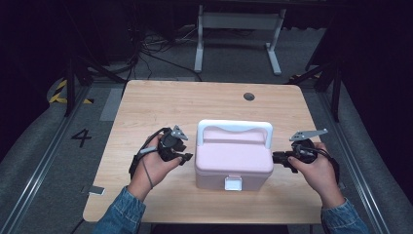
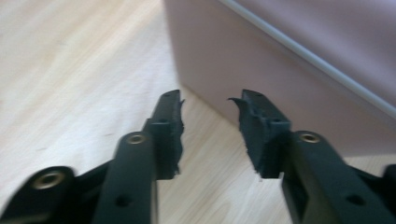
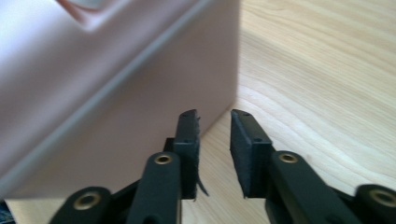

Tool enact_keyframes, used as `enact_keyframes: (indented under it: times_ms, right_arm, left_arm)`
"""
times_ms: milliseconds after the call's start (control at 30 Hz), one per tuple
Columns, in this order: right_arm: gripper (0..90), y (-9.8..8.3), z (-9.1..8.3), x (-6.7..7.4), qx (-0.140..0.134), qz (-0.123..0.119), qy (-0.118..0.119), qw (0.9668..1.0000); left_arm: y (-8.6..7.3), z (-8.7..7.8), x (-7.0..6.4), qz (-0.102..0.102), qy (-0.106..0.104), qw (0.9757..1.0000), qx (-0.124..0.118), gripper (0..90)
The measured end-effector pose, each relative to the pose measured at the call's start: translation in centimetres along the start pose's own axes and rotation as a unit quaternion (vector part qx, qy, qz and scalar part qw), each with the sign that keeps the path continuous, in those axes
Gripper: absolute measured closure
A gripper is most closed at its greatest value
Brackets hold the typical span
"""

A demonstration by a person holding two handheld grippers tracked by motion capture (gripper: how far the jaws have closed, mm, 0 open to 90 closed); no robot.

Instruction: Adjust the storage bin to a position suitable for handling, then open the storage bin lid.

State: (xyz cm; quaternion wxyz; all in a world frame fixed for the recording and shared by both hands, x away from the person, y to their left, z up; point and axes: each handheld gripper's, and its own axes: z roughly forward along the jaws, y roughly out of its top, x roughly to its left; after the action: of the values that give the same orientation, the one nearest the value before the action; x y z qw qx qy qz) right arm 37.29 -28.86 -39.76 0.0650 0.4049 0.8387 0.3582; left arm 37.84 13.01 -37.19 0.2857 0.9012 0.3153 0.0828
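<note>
A pale pink plastic box with a white carry handle and white front latch (image 1: 234, 158) sat closed near the middle of the light wooden table (image 1: 160, 105). The left gripper (image 1: 187, 157) hung just beside the box's left wall, the right gripper (image 1: 275, 157) just beside its right wall; both had their jaws parted with nothing between them. This looked like the approach step. Next, each tool would need to find a hold, likely the latch or handle.

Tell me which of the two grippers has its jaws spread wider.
The left gripper, by the pink box's left side: its own view shows a wider gap than the right gripper shows in its view.
</note>
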Motion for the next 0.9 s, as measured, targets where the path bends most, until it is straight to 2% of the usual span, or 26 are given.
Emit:
enact_keyframes:
  times_ms: [33, 167, 333, 500, 600, 667, 800, 900]
  right_arm:
    - [72.3, 0.0, 0.0, 0.0, 0.0, 0.0, 0.0, 1.0]
    - [67.4, -0.7, -1.0, -0.7, -0.008, 0.01, -0.006, 0.9999]
    - [66.7, -0.7, -2.4, -1.0, -0.022, 0.018, -0.006, 0.9996]
    - [66.3, -0.9, -3.2, -0.9, -0.025, 0.017, -0.012, 0.9995]
    - [66.3, -1.0, -3.4, -0.9, -0.026, 0.016, -0.013, 0.9994]
    - [66.3, -1.0, -3.6, -0.9, -0.026, 0.016, -0.014, 0.9995]
    - [65.6, -1.2, -3.9, -0.9, -0.027, 0.016, -0.014, 0.9994]
    - [64.9, -1.3, -4.1, -0.9, -0.027, 0.017, -0.012, 0.9994]
  left_arm:
    - [0.0, 0.0, 0.0, 0.0, 0.0, 1.0, 0.0, 55.6]
    - [0.7, -2.0, 0.4, 0.004, 0.004, 0.9999, -0.014, 48.9]
    - [2.8, -4.5, 0.3, 0.037, 0.0, 0.9989, -0.028, 36.7]
    - [4.9, -6.0, 0.2, 0.043, -0.011, 0.9977, -0.052, 27.6]
    - [5.7, -6.1, 0.2, 0.051, -0.01, 0.9971, -0.055, 21.6]
    - [7.0, -5.7, 0.1, 0.063, -0.017, 0.9967, -0.049, 20.2]
    - [8.6, -4.6, -0.1, 0.083, 0.001, 0.9959, -0.035, 20.7]
    - [9.6, -3.8, -0.2, 0.095, 0.001, 0.9951, -0.024, 22.9]
